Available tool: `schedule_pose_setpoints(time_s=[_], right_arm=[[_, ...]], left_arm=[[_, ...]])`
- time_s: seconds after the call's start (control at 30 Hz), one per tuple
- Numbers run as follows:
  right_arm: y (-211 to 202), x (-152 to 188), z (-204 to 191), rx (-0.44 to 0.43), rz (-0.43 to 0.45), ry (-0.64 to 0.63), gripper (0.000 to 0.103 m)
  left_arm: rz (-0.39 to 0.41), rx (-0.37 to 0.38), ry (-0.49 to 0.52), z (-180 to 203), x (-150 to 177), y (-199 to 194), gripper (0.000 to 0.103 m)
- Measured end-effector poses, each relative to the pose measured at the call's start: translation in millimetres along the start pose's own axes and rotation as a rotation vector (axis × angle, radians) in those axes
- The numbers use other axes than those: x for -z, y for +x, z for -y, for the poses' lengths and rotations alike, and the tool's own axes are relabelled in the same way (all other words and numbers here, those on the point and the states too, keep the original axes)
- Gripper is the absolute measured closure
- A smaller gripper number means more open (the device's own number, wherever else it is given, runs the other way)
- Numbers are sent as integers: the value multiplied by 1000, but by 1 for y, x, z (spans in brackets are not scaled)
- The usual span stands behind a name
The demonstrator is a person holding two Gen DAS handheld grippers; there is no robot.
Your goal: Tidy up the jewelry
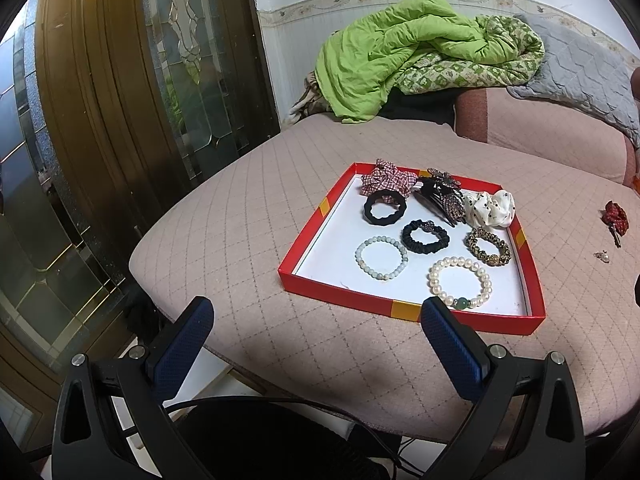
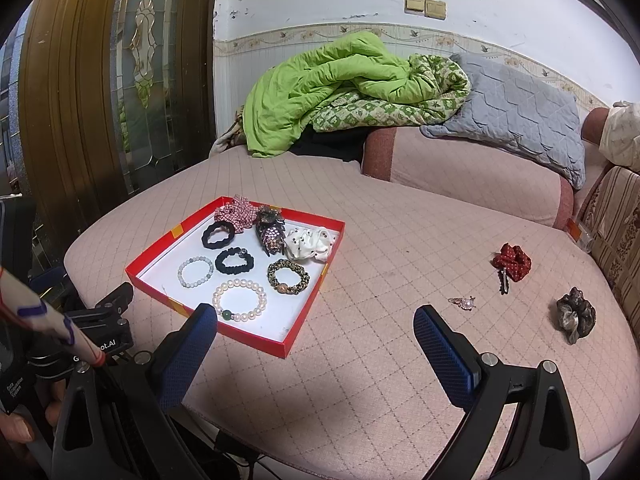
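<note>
At the far left of the right wrist view the left gripper's body is cut off by the frame, a patterned sleeve (image 2: 48, 320) across it. In its own view the left gripper (image 1: 318, 316) has its blue pads spread wide with nothing between them, poised over the near edge of the pink quilted cushion (image 1: 240, 240). The red tray (image 1: 340, 292) lies on that cushion; the right-hand pad hides part of its near rim and the edge of the pearl bracelet (image 1: 460, 282). Inside also lie a pale bead bracelet (image 1: 382, 258), two black hair ties (image 1: 385, 208) (image 1: 425, 236), a leopard-print band (image 1: 489, 246), a checked scrunchie (image 1: 386, 178), a rhinestone claw clip (image 1: 442, 194) and a white dotted scrunchie (image 1: 490, 208). The right gripper (image 2: 316, 322) is equally wide open and empty, over bare cushion. Right of the tray, well apart, sit a small pearl brooch (image 2: 462, 303), too small to read clearly, a red dotted scrunchie (image 2: 514, 265) with a dark clip below it, and a brown shiny scrunchie (image 2: 576, 314)
</note>
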State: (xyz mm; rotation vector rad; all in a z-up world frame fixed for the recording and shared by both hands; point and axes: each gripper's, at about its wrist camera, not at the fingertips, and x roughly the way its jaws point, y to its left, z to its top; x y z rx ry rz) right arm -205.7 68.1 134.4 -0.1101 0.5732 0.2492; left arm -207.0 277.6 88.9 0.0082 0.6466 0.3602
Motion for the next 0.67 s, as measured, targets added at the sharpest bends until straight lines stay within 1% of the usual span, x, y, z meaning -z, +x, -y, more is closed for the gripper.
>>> schedule_pose_setpoints(time_s=[0.43,0.57,0.67], right_arm=[[0,0,1,-1,-2,3,3],[0,-1,9,8,4,21,3],[1,-1,22,26,7,55,3]], left_arm=[[-4,4,1,0,-1,1,0],[2,7,11,2,-1,0,0],[12,29,34,8,-5,-2,0]])
